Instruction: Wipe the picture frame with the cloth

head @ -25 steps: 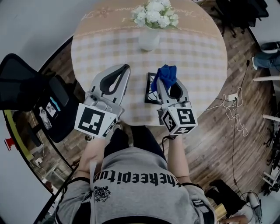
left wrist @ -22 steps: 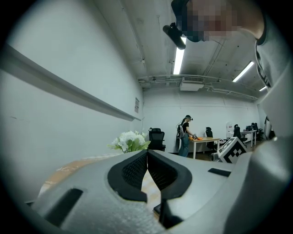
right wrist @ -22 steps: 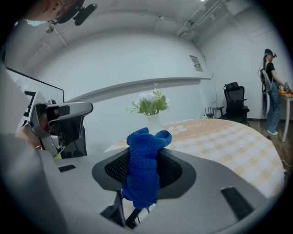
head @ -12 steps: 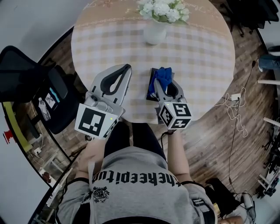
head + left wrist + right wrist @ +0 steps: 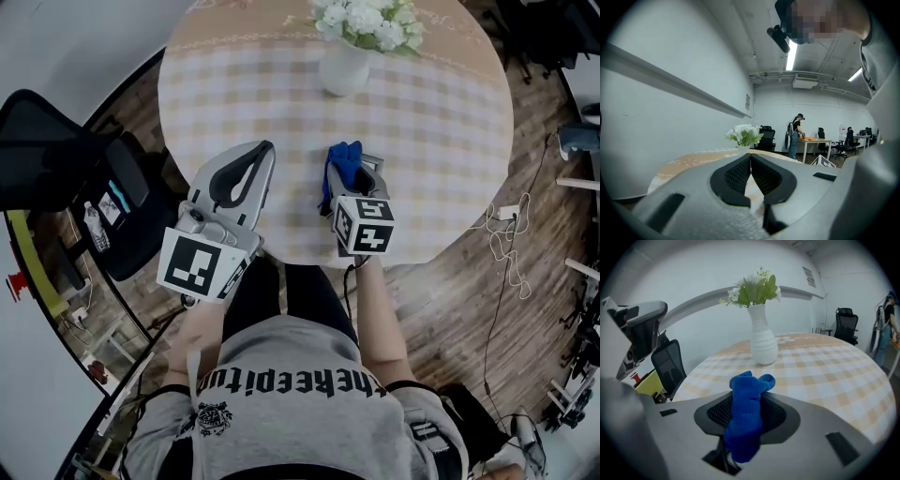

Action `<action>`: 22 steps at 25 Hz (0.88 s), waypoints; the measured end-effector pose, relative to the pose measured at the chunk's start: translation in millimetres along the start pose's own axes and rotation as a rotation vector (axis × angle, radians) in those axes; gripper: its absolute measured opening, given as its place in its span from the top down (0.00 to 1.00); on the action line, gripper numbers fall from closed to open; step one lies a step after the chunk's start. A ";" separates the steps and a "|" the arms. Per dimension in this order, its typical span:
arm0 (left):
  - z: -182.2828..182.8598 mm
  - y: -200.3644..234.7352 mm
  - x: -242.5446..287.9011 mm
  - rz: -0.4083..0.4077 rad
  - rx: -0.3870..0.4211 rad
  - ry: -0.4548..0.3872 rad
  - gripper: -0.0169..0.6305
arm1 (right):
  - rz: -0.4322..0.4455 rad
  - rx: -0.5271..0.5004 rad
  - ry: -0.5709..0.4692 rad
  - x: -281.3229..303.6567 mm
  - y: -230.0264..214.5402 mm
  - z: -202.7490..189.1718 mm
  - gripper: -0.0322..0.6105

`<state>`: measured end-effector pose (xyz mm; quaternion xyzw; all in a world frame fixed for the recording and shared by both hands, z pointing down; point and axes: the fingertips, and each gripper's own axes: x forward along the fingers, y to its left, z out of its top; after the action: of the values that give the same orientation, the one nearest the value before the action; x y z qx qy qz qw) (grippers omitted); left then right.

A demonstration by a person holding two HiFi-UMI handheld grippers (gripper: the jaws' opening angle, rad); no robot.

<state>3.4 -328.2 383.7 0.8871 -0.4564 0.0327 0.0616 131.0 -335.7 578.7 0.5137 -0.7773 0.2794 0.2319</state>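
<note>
Sitting at the far left of the head view, a black office chair [image 5: 52,169] is facing the round checked table [image 5: 441,122]. Right of it, at lower centre-left, the left gripper [image 5: 266,148] is pointing across the table's near edge; in the left gripper view [image 5: 750,155] its two jaws are pressing together at the tips, with nothing lying between them. Just right of centre, the right gripper [image 5: 349,161] is pinching the blue cloth [image 5: 343,165]; in the right gripper view [image 5: 749,391] the jaws are closing on the cloth [image 5: 746,416], which is bunching up above them and hanging down behind them. A dark sliver is showing under the cloth's left side in the head view, apparently the picture frame [image 5: 325,200], though the cloth and gripper are covering nearly all of it. Beyond, toward the upper right of centre, a white vase [image 5: 344,67] of white flowers [image 5: 370,19] is standing upright on the table, well apart from both grippers.
</note>
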 end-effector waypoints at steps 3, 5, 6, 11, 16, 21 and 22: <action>-2.4 5.7 -2.5 0.015 -0.006 0.004 0.95 | -0.024 -0.024 0.045 9.1 -0.6 -6.5 0.71; -4.4 8.6 -3.8 0.022 -0.010 0.005 0.95 | -0.040 -0.047 0.070 14.8 -1.5 -10.8 0.71; -5.1 9.6 -4.3 0.025 -0.012 0.006 0.95 | -0.048 -0.061 0.081 17.3 -2.0 -12.5 0.71; -4.1 11.1 -4.4 0.029 -0.018 0.002 0.95 | -0.067 -0.086 0.111 21.0 -4.5 -13.6 0.72; -1.4 10.6 -3.8 0.027 -0.018 -0.003 0.95 | -0.102 -0.093 0.134 15.5 -15.9 -16.3 0.72; 0.2 5.9 -0.2 0.014 -0.018 -0.006 0.95 | -0.139 -0.090 0.149 7.7 -32.6 -19.7 0.72; 0.2 4.6 0.6 0.011 -0.017 -0.006 0.95 | -0.144 -0.087 0.151 6.2 -35.5 -19.9 0.72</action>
<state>0.1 -331.4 383.9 0.8840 -0.4617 0.0266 0.0679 163.1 -337.6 604.4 0.5352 -0.7303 0.2660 0.3310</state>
